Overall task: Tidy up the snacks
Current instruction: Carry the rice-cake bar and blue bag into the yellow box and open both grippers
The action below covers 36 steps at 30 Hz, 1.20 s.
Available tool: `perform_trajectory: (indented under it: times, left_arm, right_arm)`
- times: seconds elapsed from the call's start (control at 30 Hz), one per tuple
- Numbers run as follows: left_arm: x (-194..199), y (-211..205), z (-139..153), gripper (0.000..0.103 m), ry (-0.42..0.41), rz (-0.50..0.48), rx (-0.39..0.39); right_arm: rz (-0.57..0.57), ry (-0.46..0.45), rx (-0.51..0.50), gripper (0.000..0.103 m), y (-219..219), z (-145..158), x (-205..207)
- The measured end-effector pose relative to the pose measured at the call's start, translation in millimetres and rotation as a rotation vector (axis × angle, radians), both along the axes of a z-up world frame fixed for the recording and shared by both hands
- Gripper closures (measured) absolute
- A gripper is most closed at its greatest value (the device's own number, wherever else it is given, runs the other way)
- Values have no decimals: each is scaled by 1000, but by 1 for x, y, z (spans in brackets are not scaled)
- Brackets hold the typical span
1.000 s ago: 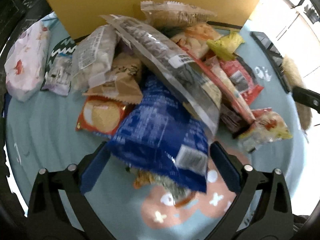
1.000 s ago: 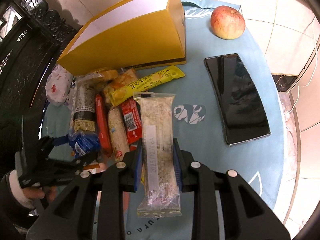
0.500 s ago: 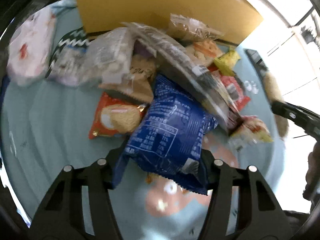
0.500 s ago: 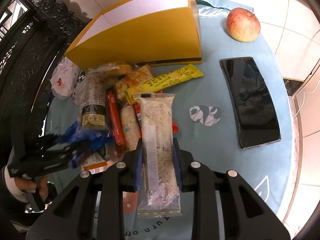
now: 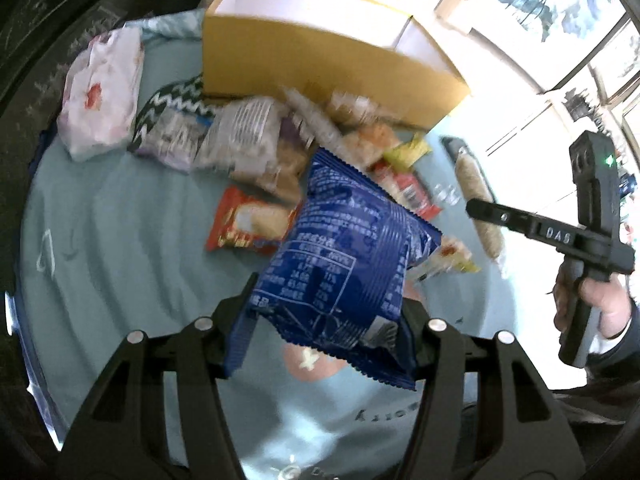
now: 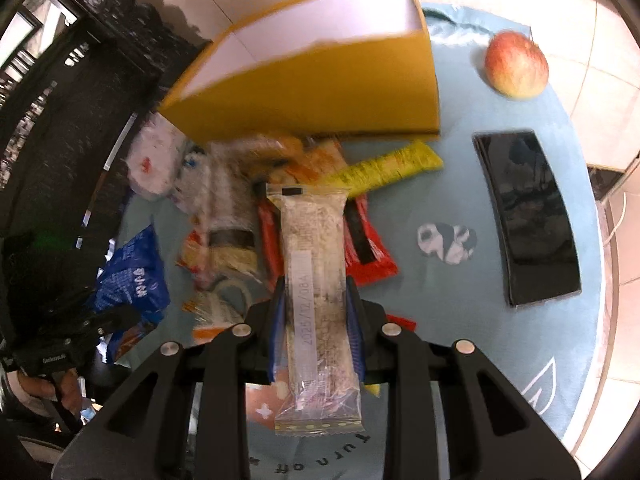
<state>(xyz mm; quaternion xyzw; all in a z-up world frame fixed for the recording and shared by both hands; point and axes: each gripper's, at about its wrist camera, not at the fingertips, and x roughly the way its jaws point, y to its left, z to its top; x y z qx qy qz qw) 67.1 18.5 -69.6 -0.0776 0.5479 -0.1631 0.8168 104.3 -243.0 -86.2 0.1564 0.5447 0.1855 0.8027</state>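
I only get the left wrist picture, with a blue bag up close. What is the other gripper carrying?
Observer: The right gripper is shut on a clear-wrapped grain bar.
Operator: Anything on the table that I can't see?
Observer: A red-and-yellow apple sits on the cloth beside the yellow box.
Operator: And that dark strip past the snacks?
Observer: It is a black phone, lying flat, screen up, clear of the snack pile.
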Motion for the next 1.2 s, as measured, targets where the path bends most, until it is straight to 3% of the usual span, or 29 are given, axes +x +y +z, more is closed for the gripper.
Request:
perform_trajectory:
  times: [0.13,0.33,0.47,0.6,0.63,0.67,0.7,0.73,0.83,0.93,1.1,1.13,1.2]
  left_arm:
    - [24,-3,38,44,-87,-8,-29]
    - [107,-22,85,43,-214,17,-25]
    - [167,-36,89,43,-224,46,10]
    - [218,-49,72,40,-198,63,68]
    - [227,-51,67,27,-192,73,82]
    - [234,-53,61,17,-191,98,114]
    - [236,-53,59,5,-196,132,149]
    - [234,-51,58,4,-207,160,167]
    - [219,-43,56,3,-203,146,108]
    - [197,-33,48,3,-166,131,108]
    - [141,-19,28,3,-108,132,112]
    - [131,-18,24,3,-98,125,119]
    - [106,-15,11,3,-59,109,138]
  right_arm:
    - [-15,-106,56,76,-7,43,12]
    - [-53,-255,67,76,-15,91,63]
    - [-107,-269,61,75,-16,90,115]
    - [-149,-247,4,74,-9,75,163]
    - [-167,-219,-25,58,-7,65,175]
    - [-195,-190,-54,37,-8,57,182]
    - [-232,-171,-69,34,-11,52,186]
    - [-268,-181,-57,33,-15,51,183]
    - [-228,-243,-64,31,-13,56,162]
    - [-180,-274,-74,30,-10,59,138]
    - [-171,-254,-112,21,-15,51,90]
    - [-172,-234,-126,14,-17,46,79]
    - [-170,-206,-144,11,-21,36,62]
